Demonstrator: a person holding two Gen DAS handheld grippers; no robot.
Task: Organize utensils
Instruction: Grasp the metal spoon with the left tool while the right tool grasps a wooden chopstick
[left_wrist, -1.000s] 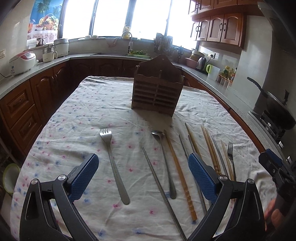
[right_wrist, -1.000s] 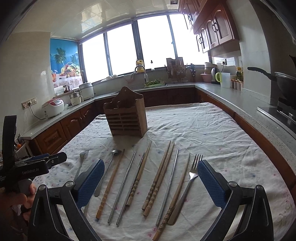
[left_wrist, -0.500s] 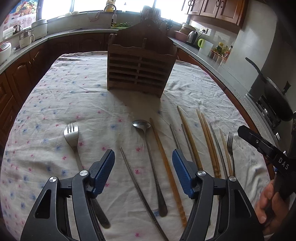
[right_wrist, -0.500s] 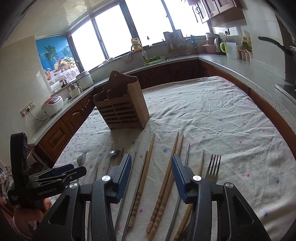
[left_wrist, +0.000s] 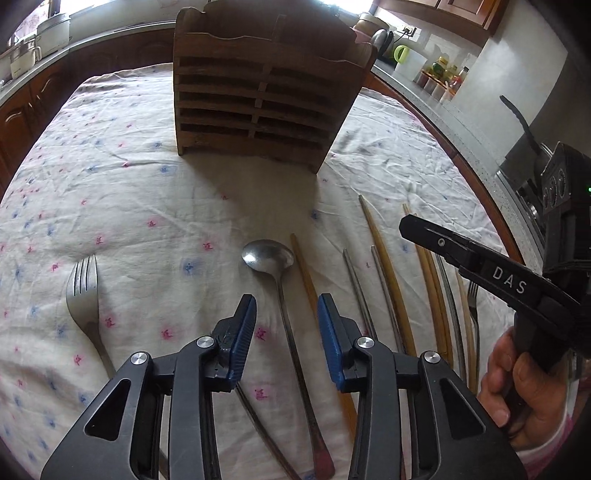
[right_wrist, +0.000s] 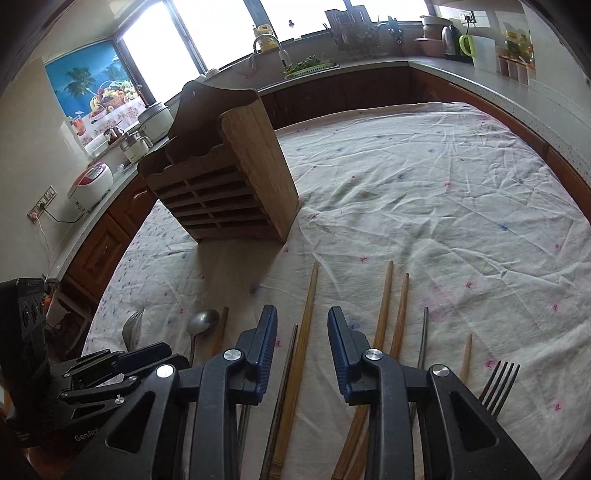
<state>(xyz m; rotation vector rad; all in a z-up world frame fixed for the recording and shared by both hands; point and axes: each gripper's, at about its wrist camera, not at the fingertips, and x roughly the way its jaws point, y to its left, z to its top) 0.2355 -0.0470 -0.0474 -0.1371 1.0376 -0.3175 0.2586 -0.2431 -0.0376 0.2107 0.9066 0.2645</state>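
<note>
Both claws closer to rack (left_wrist: 266, 99) & lower vs 1 s ago; jaws just been closing, now narrow, nothing gripped. L claw (left_wrist: 286, 332) hangs over spoon (left_wrist: 267, 254) handle, pads clear of it. R claw (right_wrist: 302, 345) over wood chopstick (right_wrist: 308, 314). Utensils in row on clothed bench (left_wrist: 129, 192): fork (left_wrist: 83, 291) far left, chopsticks (right_wrist: 391, 314), 2nd fork (right_wrist: 496, 384) far right. Rack upright behind row.

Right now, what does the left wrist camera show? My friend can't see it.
The left tool hovers over a spoon lying on a flowery tablecloth, its blue fingers apart and having just been closing, with nothing gripped. A fork lies to the left, chopsticks to the right, and a wooden utensil holder stands behind.
</note>
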